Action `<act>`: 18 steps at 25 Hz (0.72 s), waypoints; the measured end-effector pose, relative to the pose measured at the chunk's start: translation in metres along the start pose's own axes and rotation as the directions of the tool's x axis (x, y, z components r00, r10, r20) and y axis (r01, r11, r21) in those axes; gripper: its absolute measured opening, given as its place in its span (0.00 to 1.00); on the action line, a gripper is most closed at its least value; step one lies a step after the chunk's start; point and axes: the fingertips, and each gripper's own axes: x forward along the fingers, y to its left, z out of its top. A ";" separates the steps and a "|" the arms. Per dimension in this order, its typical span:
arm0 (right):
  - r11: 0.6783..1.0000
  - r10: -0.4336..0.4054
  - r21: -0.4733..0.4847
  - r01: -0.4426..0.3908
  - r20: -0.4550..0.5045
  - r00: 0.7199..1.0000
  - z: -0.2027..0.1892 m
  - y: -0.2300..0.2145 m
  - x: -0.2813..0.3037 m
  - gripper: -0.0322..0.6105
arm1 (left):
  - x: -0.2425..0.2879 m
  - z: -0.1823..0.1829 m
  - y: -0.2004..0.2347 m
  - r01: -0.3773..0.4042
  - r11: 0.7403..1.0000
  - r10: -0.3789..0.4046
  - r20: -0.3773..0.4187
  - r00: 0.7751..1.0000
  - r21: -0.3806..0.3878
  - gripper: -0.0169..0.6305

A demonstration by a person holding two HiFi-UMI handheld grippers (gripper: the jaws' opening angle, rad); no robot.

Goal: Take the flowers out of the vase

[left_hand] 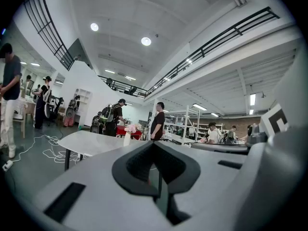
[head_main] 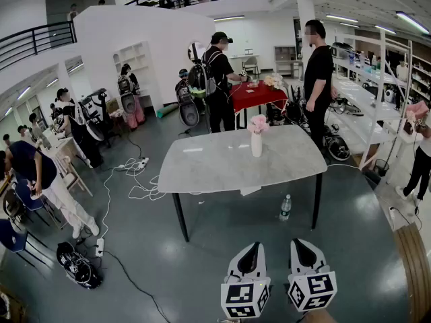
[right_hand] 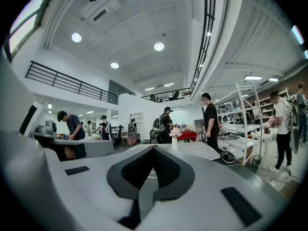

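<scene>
1. head view: the white vase (head_main: 256,145) stands upright on the pale marble table (head_main: 215,167), near the centre of the frame, right of the table's middle and toward its far edge. the pink flowers (head_main: 258,123) sit in its mouth.
2. head view: the left gripper (head_main: 254,246) and the right gripper (head_main: 301,243) are side by side at the bottom edge, right of centre. each has its jaws together with nothing between them. both are well apart from the table, with bare floor between.
3. head view: a water bottle (head_main: 285,208) stands on the floor just below the table's near edge, beside the right front leg. white cables (head_main: 131,180) lie on the floor left of the table. a person in black (head_main: 318,73) stands behind the table's far right corner.
4. left gripper view: the left gripper (left_hand: 155,146) fills the lower half of the frame, its jaws pressed together and empty. the vase (left_hand: 127,138) with the flowers (left_hand: 130,128) shows small, left of centre, on the table.
5. right gripper view: the right gripper (right_hand: 154,148) has its jaws closed tip to tip, holding nothing. the vase (right_hand: 174,143) and flowers (right_hand: 175,133) stand small just right of centre, above the jaw tips, on the table.
</scene>
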 end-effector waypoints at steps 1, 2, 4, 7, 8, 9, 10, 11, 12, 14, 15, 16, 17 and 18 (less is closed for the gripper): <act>1.000 0.002 -0.002 -0.002 -0.001 1.000 -0.001 0.000 0.001 0.07 | 0.001 -0.001 0.001 -0.002 1.000 0.002 0.001 1.000 0.000 0.03; 1.000 0.004 -0.003 -0.004 -0.001 1.000 -0.002 0.000 0.002 0.07 | 0.002 -0.001 0.002 -0.004 1.000 0.004 0.002 1.000 0.000 0.03; 1.000 0.008 -0.007 -0.008 -0.004 1.000 -0.003 0.001 0.004 0.07 | 0.002 -0.002 0.003 -0.005 1.000 0.005 0.003 1.000 0.000 0.03; 1.000 0.010 -0.016 -0.011 -0.010 1.000 -0.003 0.005 0.004 0.07 | 0.001 0.000 0.005 -0.003 1.000 0.003 0.001 1.000 0.002 0.03; 1.000 0.011 -0.019 -0.011 -0.012 1.000 -0.002 0.006 0.004 0.07 | 0.001 0.001 0.006 -0.002 1.000 0.002 0.002 1.000 0.001 0.03; 1.000 0.013 -0.019 -0.013 -0.011 1.000 -0.001 0.008 0.005 0.07 | 0.000 0.002 0.008 -0.001 1.000 0.001 0.004 1.000 -0.001 0.03; 1.000 0.016 -0.012 -0.016 -0.006 1.000 0.000 0.011 0.006 0.07 | -0.001 0.003 0.010 0.000 1.000 0.000 0.005 1.000 -0.004 0.03; 1.000 0.020 0.002 -0.020 0.002 1.000 0.000 0.013 0.007 0.07 | -0.002 0.003 0.012 0.000 1.000 0.000 0.006 1.000 -0.005 0.03; 1.000 0.023 0.021 -0.023 0.011 1.000 0.001 0.015 0.008 0.07 | -0.003 0.003 0.014 0.001 1.000 -0.001 0.006 1.000 -0.006 0.03; 0.999 0.025 0.044 -0.026 0.019 1.000 0.001 0.017 0.012 0.08 | -0.003 0.003 0.020 -0.001 1.000 0.001 0.006 1.000 -0.005 0.03; 0.999 0.024 0.046 -0.025 0.017 1.000 0.001 0.018 0.016 0.08 | -0.003 0.003 0.024 -0.003 1.000 0.003 0.005 1.000 -0.004 0.03; 0.999 0.021 0.045 -0.022 0.013 1.000 0.001 0.019 0.020 0.08 | -0.002 0.003 0.028 -0.005 1.000 0.005 0.004 1.000 -0.005 0.03; 0.999 0.017 0.044 -0.017 0.011 1.000 0.000 0.019 0.024 0.08 | 0.000 0.003 0.033 -0.006 1.000 0.006 0.002 1.000 -0.006 0.03; 0.999 0.011 0.045 -0.012 0.009 1.000 -0.002 0.020 0.029 0.08 | 0.002 0.002 0.038 -0.006 1.000 0.006 -0.002 1.000 -0.007 0.03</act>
